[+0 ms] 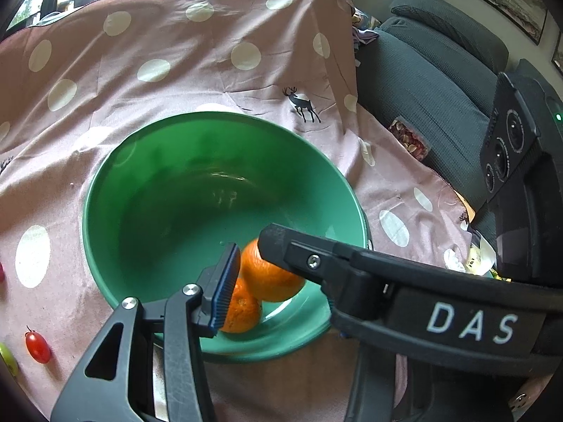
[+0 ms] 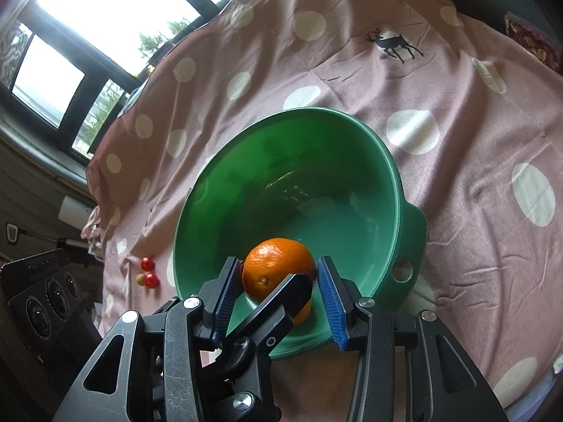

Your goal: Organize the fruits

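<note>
A green bowl [image 1: 169, 190] [image 2: 316, 161] stands on a pink polka-dot cloth [image 1: 158, 70]. Two oranges hang low over its near side, one right above the other. My right gripper [image 2: 278, 281] is shut on the upper orange [image 2: 274, 263] [image 1: 271, 277], with both blue pads against its sides. My left gripper [image 1: 278, 281] is shut on the lower orange [image 1: 242, 311] [image 2: 305, 313], its left pad against the fruit. Its right pad is hidden behind a finger [image 1: 309, 249] of the right gripper. In the right wrist view, a left-gripper finger [image 2: 281, 302] crosses in front of the upper orange.
Red and yellowish cherry tomatoes [image 1: 37, 346] [image 2: 149, 272] lie on the cloth left of the bowl. A grey sofa [image 1: 429, 81] with a snack packet [image 1: 410, 137] stands beyond the cloth's right edge. Windows run along the far side.
</note>
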